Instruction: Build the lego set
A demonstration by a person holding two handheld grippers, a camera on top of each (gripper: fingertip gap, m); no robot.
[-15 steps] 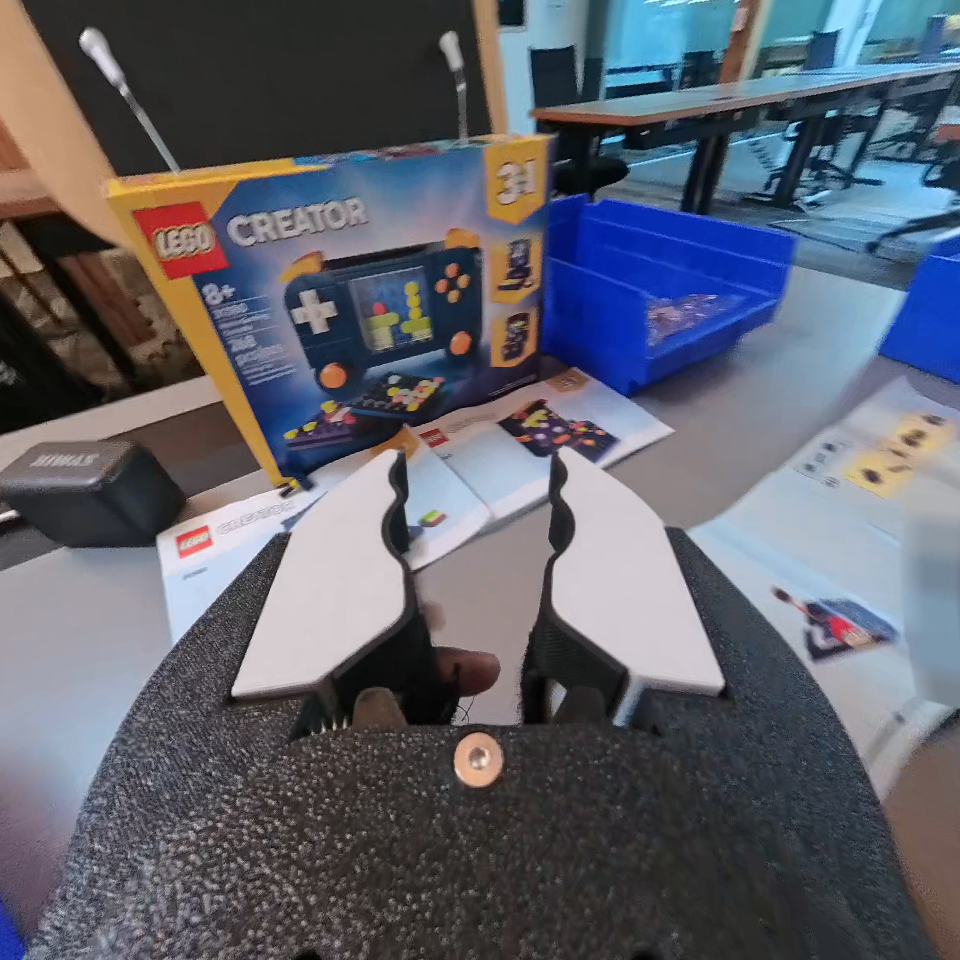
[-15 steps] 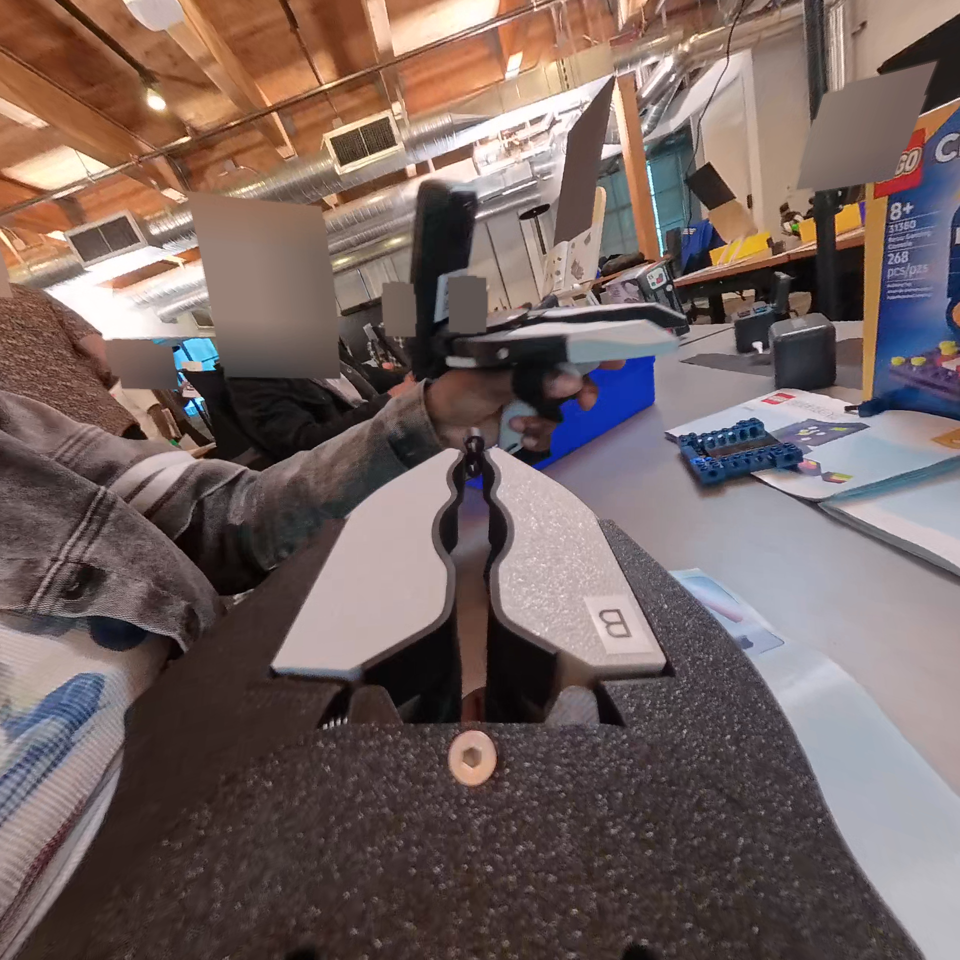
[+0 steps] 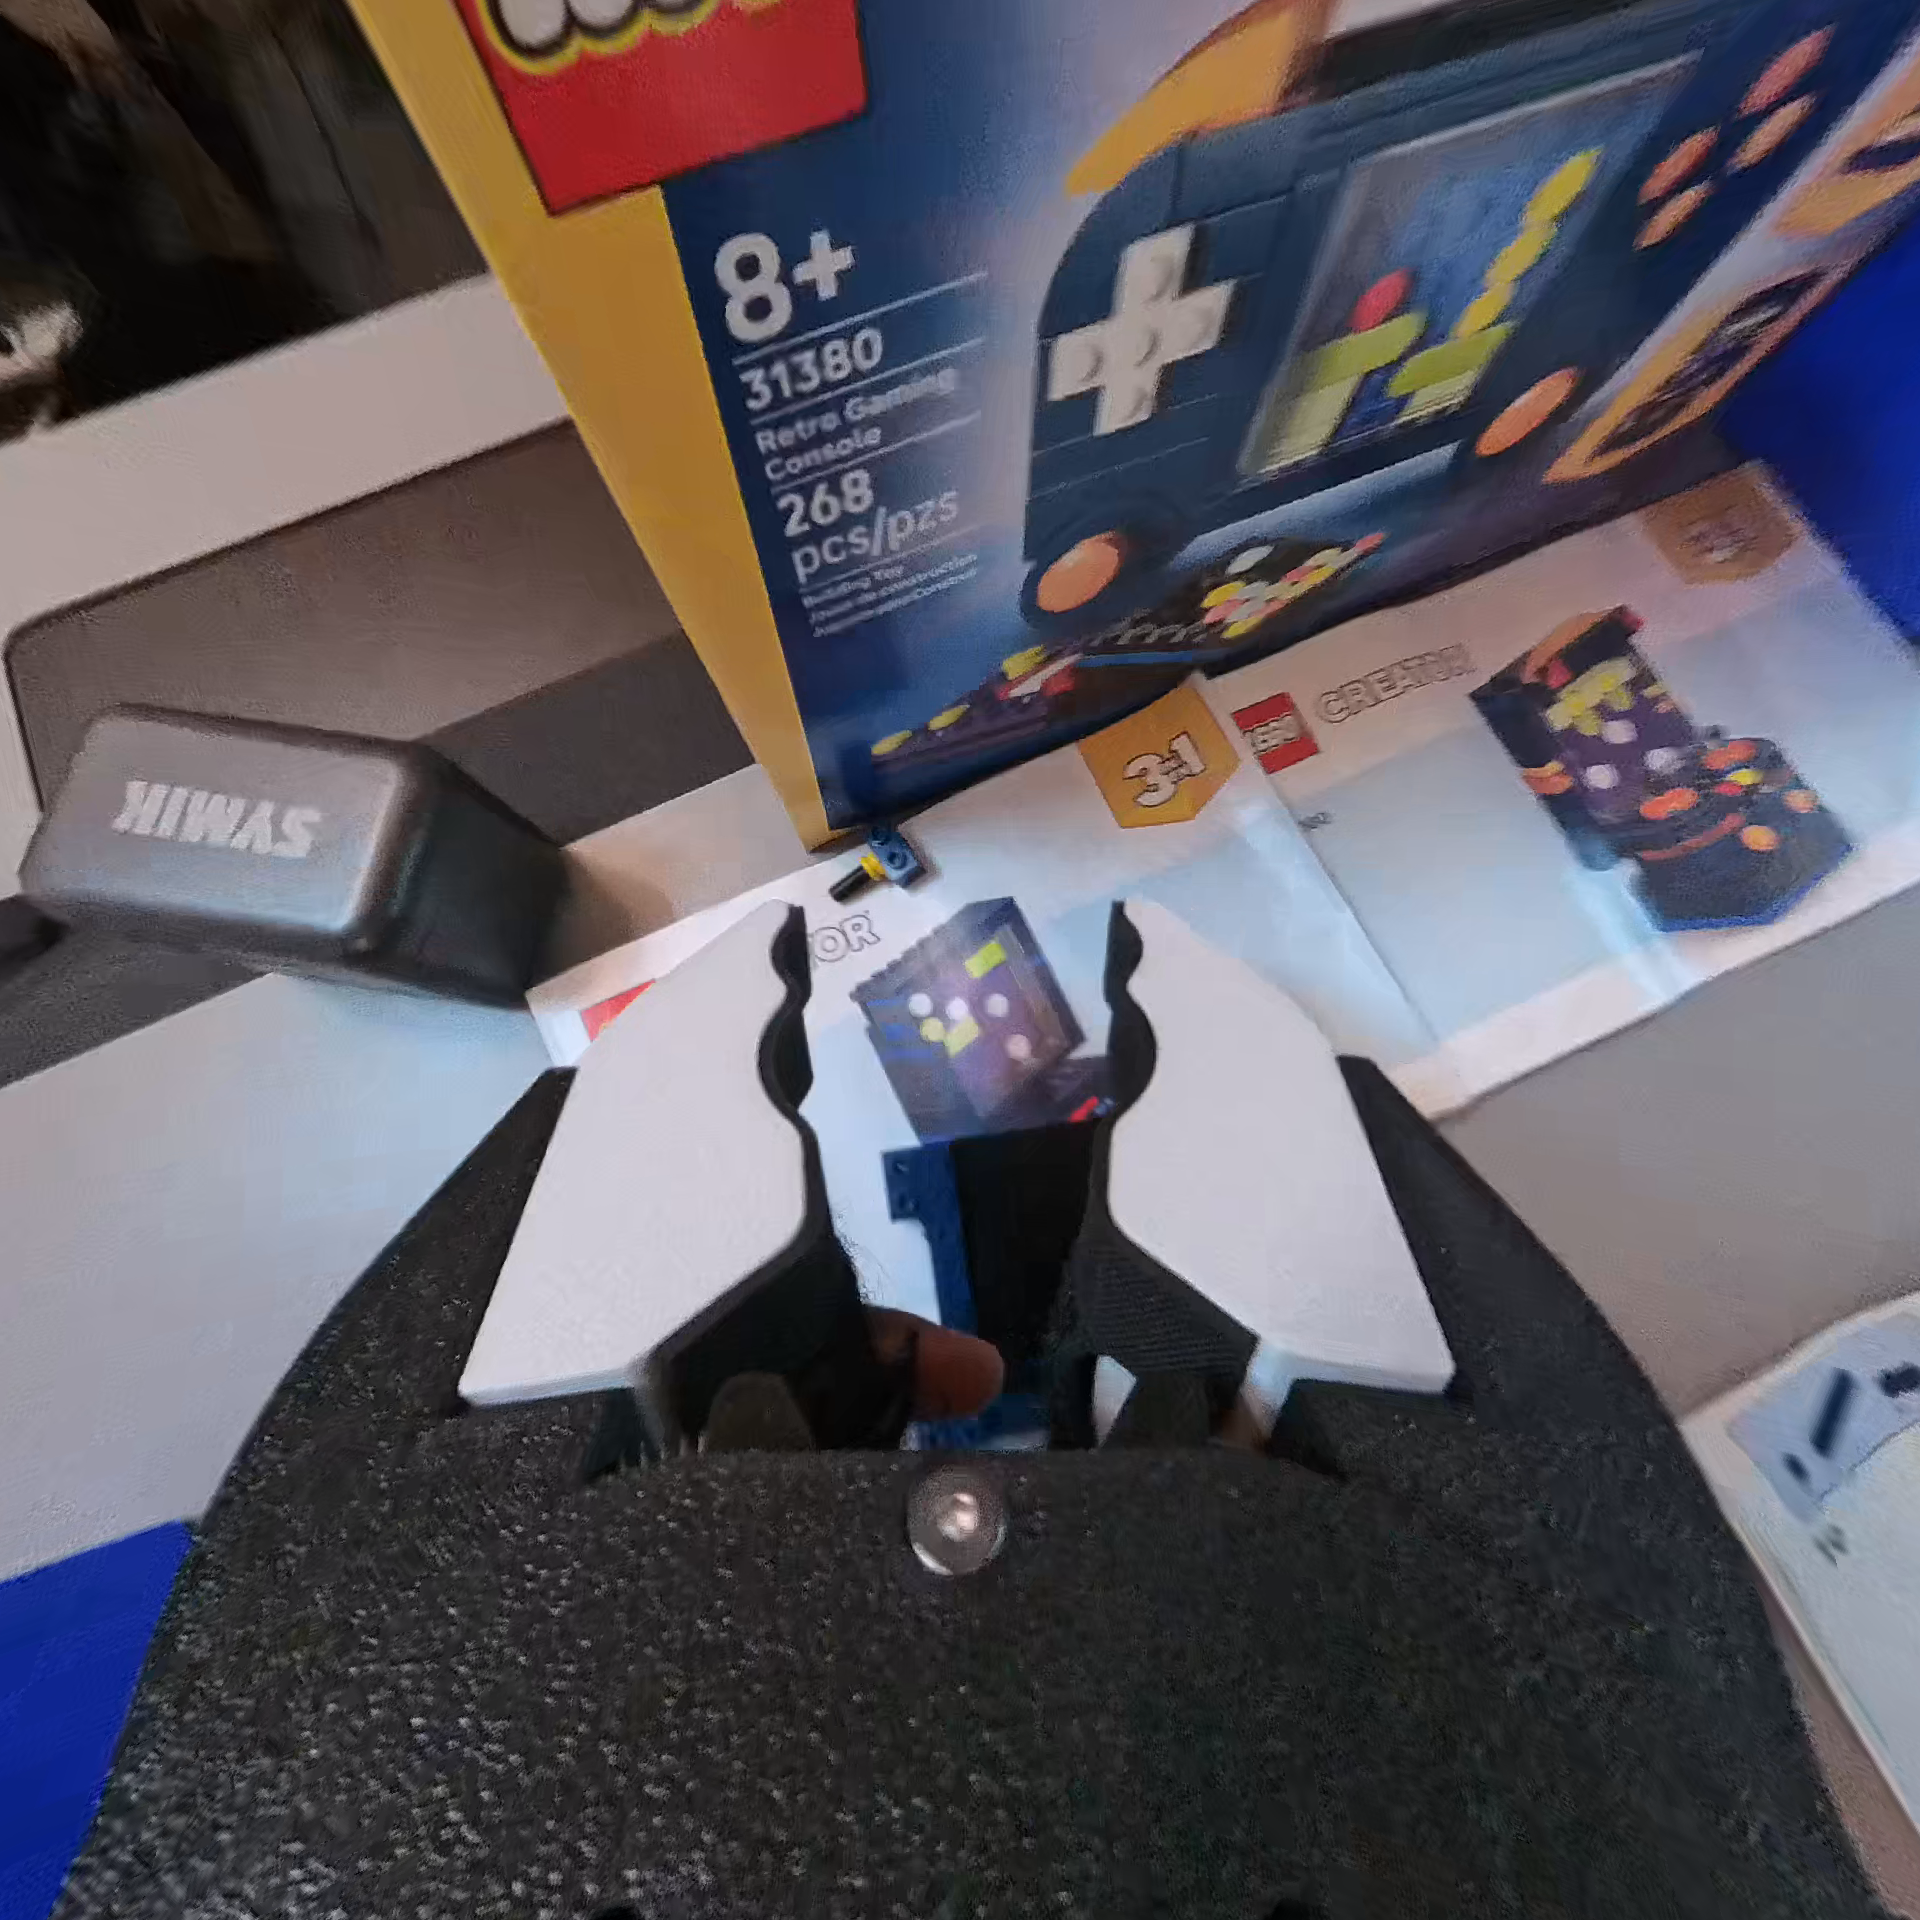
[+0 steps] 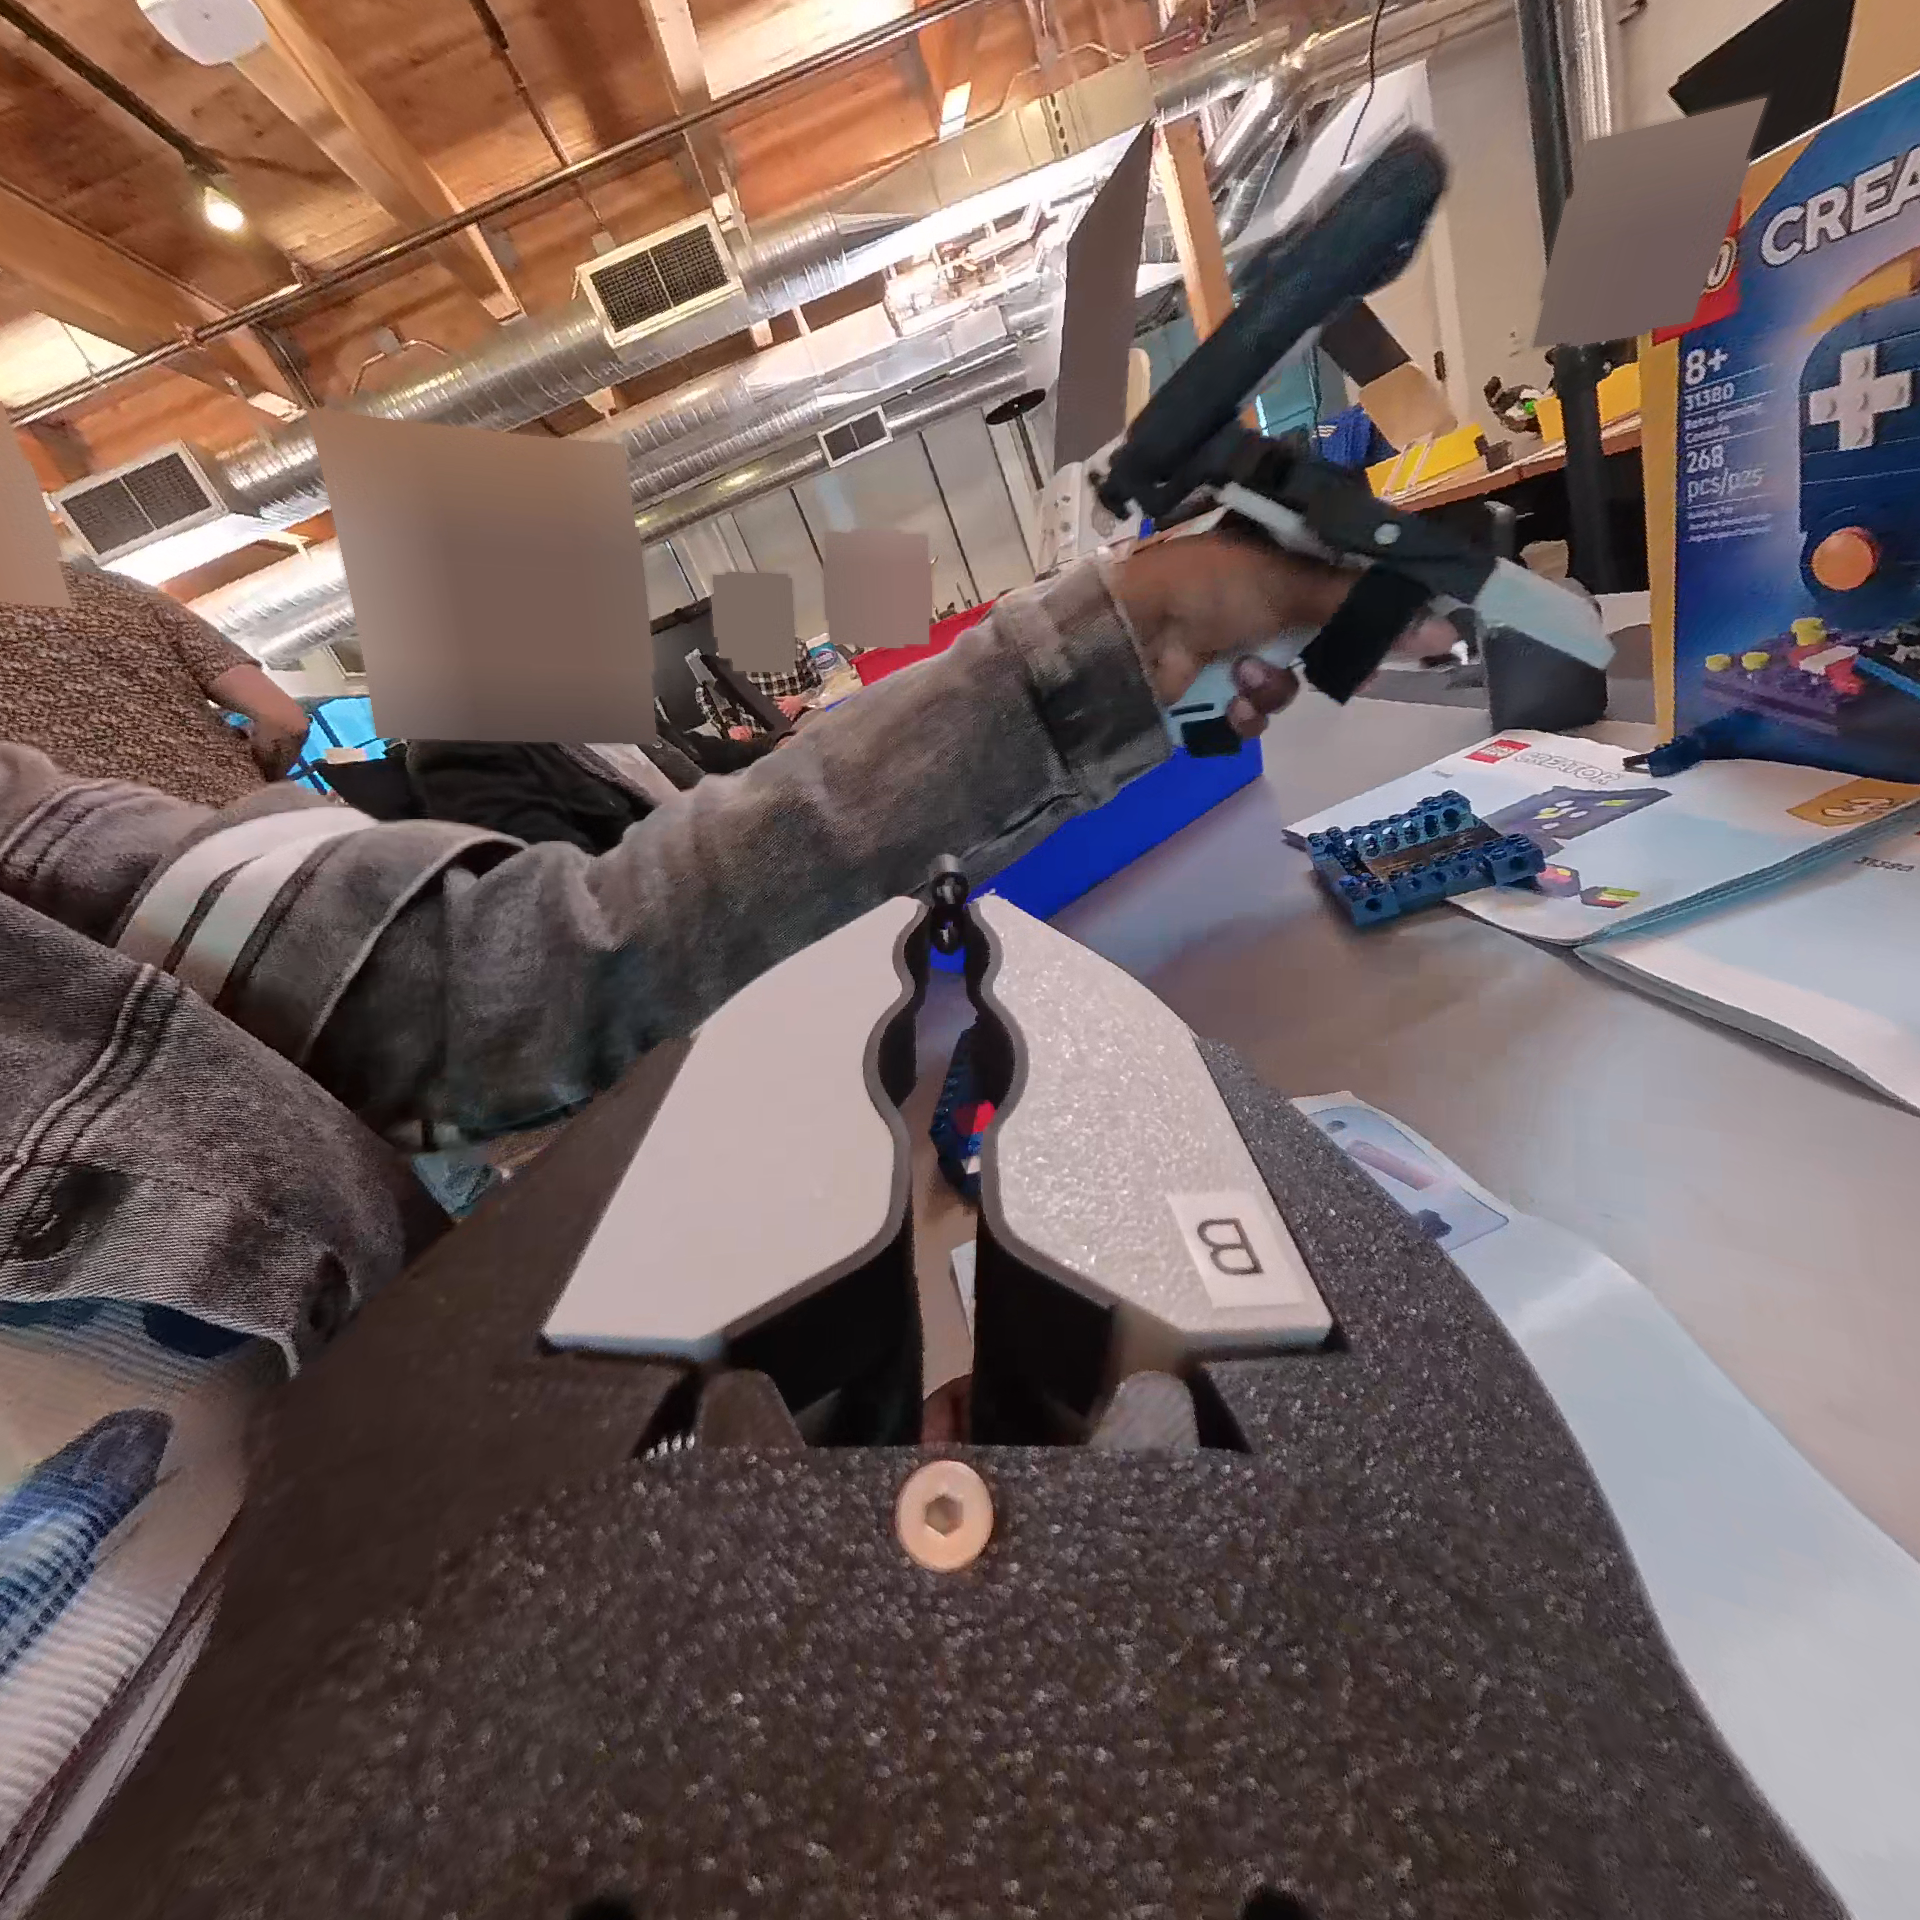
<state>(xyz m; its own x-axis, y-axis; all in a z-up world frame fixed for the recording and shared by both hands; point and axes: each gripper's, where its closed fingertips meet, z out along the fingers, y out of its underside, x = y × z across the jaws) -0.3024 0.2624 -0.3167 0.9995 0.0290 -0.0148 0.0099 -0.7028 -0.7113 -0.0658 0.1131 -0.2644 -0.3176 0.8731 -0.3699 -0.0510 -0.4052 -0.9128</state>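
Building-set box (image 3: 1195, 395), the biggest thing on the grey table (image 4: 1455, 1091), stands upright at the far edge, likely propped there so its front can be read as a guide. We see two instruction booklets (image 3: 1455, 883) fanned flat in front of it, the nearer one open under our left gripper (image 3: 956, 925). A blue bin (image 4: 1132, 831) sits at the table's left side, behind the sleeve. A dark grey block (image 3: 281, 842) lies at the far left edge, tipped in this view. On the near booklet rests a blue brick frame (image 4: 1423, 857), flat and studs up, apparently parked within easy reach. A tiny blue brick with a black-and-yellow pin (image 3: 883, 862) lies just at the box's lower corner.

Our left gripper hovers above the booklet with its jaws wide apart and nothing between the pads. Our right gripper (image 4: 945, 920) is raised off the table, its jaws nearly together, pinching a small black pin (image 4: 945, 896) at the very tips.

Much is blurred: the box runs off the top, the frame shows only as a sliver under the left gripper, and a blue-and-red scrap below the right jaws we cannot identify.
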